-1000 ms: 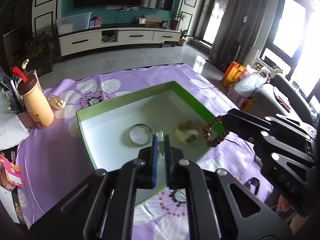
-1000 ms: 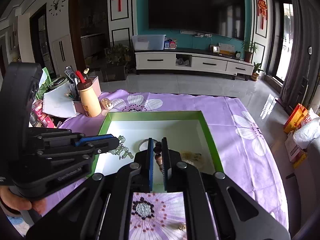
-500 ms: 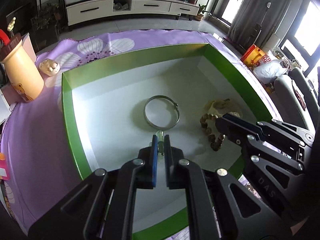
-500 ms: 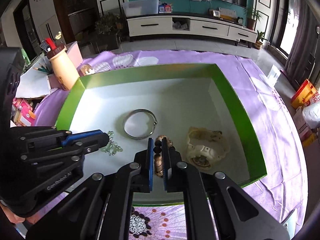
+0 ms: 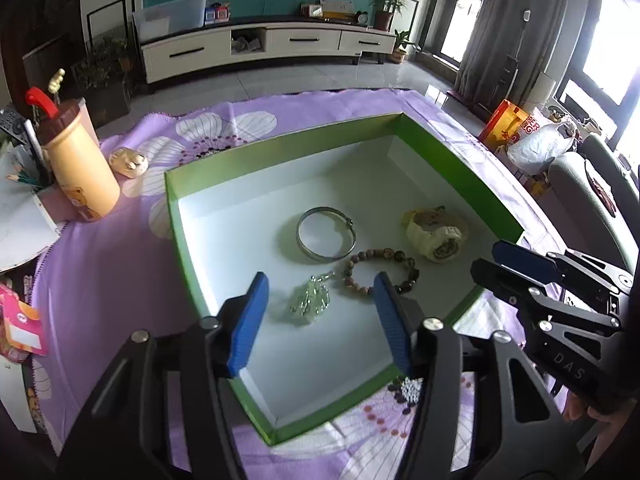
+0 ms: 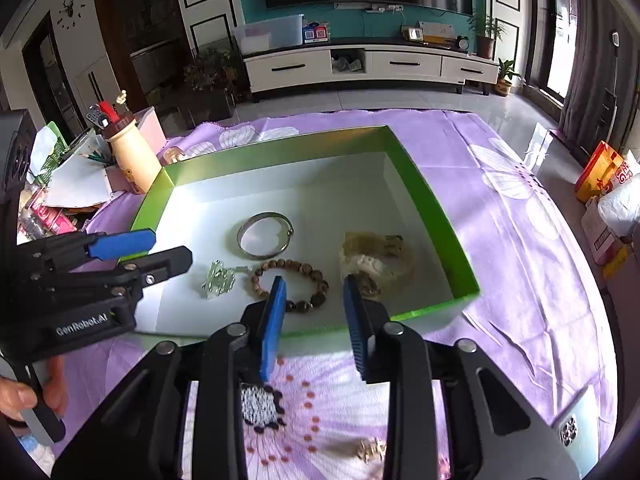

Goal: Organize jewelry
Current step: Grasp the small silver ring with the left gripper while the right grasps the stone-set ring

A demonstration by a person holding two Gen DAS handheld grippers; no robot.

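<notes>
A green box [image 5: 460, 168] [image 6: 436, 216] with a white floor lies on the purple flowered cloth. Inside lie a silver bangle [image 5: 326, 238] [image 6: 264, 235], a wooden bead bracelet [image 5: 380, 274] [image 6: 290, 284], a pale green crystal chain [image 5: 310, 300] [image 6: 218, 280] and a cream watch [image 5: 436, 234] [image 6: 376, 258]. My left gripper [image 5: 320, 312] [image 6: 160, 248] is open and empty above the crystal chain. My right gripper [image 6: 314, 312] [image 5: 492, 260] is open and empty at the box's near edge, by the bead bracelet.
A tan bear cup [image 5: 80, 176] [image 6: 130, 156] and a small gold trinket [image 5: 128, 162] stand left of the box. A small gold jewel [image 6: 370, 450] lies on the cloth near me. Papers and pencils [image 6: 76, 176] crowd the left edge.
Both grippers opened and drew back toward me. The crystal chain left my left gripper and the bead bracelet left my right gripper; both now lie in the box.
</notes>
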